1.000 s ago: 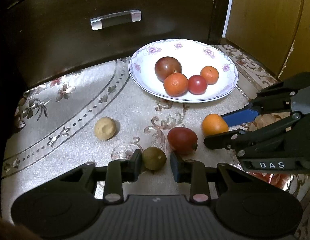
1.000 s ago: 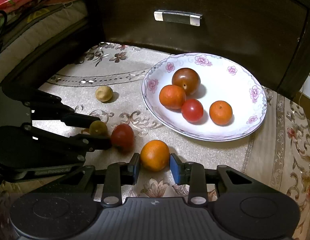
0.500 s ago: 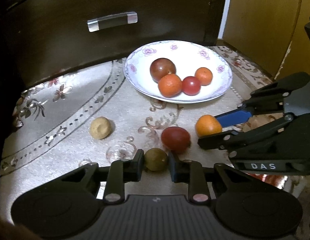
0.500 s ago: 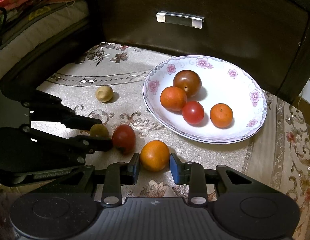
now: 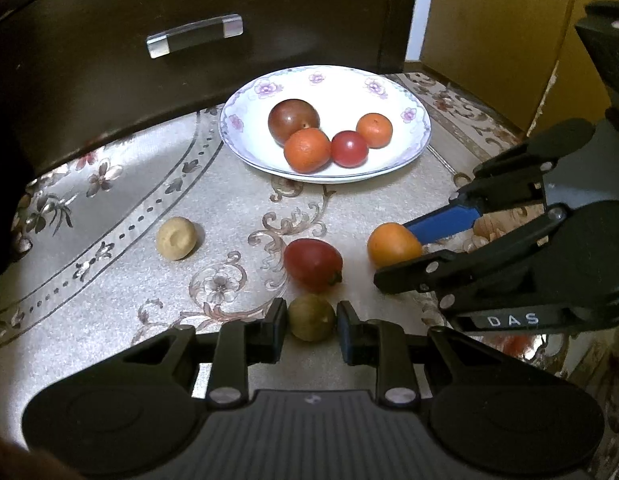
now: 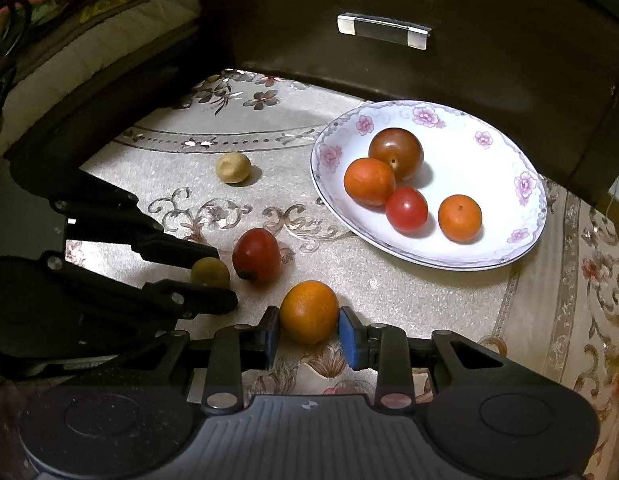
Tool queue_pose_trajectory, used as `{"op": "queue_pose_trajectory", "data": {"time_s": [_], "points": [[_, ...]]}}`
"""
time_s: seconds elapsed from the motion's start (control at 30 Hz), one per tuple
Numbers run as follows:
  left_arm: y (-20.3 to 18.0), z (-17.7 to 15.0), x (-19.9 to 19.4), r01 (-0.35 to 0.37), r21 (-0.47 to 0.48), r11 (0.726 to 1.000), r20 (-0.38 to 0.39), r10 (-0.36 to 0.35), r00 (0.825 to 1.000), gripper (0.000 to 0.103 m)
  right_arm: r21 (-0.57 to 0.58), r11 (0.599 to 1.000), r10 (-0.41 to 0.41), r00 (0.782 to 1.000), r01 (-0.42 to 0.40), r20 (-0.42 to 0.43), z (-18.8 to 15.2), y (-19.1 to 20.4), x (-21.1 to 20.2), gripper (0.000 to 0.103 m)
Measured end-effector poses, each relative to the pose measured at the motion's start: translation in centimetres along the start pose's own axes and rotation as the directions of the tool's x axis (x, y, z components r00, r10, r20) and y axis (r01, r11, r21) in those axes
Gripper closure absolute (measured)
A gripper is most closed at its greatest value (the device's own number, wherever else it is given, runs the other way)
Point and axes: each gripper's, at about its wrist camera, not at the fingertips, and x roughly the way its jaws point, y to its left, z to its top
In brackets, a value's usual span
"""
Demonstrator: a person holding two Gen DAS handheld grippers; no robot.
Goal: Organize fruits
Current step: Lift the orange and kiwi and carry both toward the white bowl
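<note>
With the left gripper (image 5: 311, 326) clamped on the green fruit (image 5: 311, 317) and the right gripper (image 6: 308, 330) on the orange (image 6: 308, 311), each round fruit can roll free from its narrow pads on lifting, knocking the near red tomato (image 5: 312, 258).

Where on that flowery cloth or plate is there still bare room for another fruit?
The plate is bare along its far, dresser-side half, behind its four fruits. The cloth lies bare between the plate and the orange fruit. It is crowded where the green fruit, red tomato and both grippers cluster.
</note>
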Motion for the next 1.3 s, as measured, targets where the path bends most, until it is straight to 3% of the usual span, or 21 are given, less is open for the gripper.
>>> {"op": "queue_pose_trajectory", "data": {"time_s": [0.13, 0.23, 0.37, 0.43, 0.57, 0.7, 0.87, 0.93, 1.0, 1.3], "points": [[-0.2, 0.0, -0.1, -0.004, 0.012, 1.0, -0.001, 0.004, 1.0, 0.067, -0.008, 1.0, -0.003, 1.0, 0.003, 0.003, -0.1, 0.1, 0.0, 0.073], [-0.2, -0.1, -0.1, -0.005, 0.012, 1.0, -0.003, 0.005, 1.0, 0.063, -0.006, 1.0, -0.024, 1.0, 0.024, 0.011, -0.2, 0.0, 0.0, 0.061], [-0.2, -0.1, -0.1, -0.005, 0.018, 1.0, -0.005, 0.005, 1.0, 0.059, 0.011, 1.0, -0.02, 1.0, 0.02, 0.019, -0.2, -0.3, 0.0, 0.06], [-0.1, -0.1, 0.1, -0.035, 0.012, 0.999, -0.008, 0.035, 0.999, 0.041, 0.002, 1.0, -0.023, 0.999, 0.023, 0.023, -0.2, -0.2, 0.1, 0.06], [0.6, -0.2, 0.2, -0.039, -0.03, 0.999, -0.013, 0.039, 0.999, 0.035, 0.004, 1.0, -0.027, 0.999, 0.027, 0.026, -0.3, -0.2, 0.1, 0.061], [0.3, -0.3, 0.0, -0.048, -0.01, 0.999, -0.003, 0.048, 0.999, 0.039, 0.004, 1.0, -0.03, 0.999, 0.03, 0.028, -0.2, -0.3, 0.2, 0.062], [-0.2, -0.1, -0.1, -0.021, -0.008, 1.0, -0.001, 0.021, 1.0, 0.059, 0.007, 1.0, -0.03, 0.999, 0.03, 0.027, -0.2, -0.3, 0.2, 0.062], [-0.4, 0.0, -0.1, -0.021, -0.006, 1.0, -0.001, 0.021, 1.0, 0.07, 0.004, 1.0, -0.029, 0.999, 0.029, 0.026, -0.2, -0.3, 0.2, 0.068], [-0.4, 0.0, -0.1, -0.022, -0.013, 1.0, -0.002, 0.022, 1.0, 0.071, 0.005, 1.0, -0.023, 1.0, 0.023, 0.021, -0.1, -0.3, 0.2, 0.074], [-0.3, 0.5, -0.4, -0.008, -0.022, 1.0, 0.008, 0.009, 1.0, 0.071, 0.016, 1.0, -0.017, 1.0, 0.017, 0.014, 0.1, -0.4, 0.1, 0.075]]}}
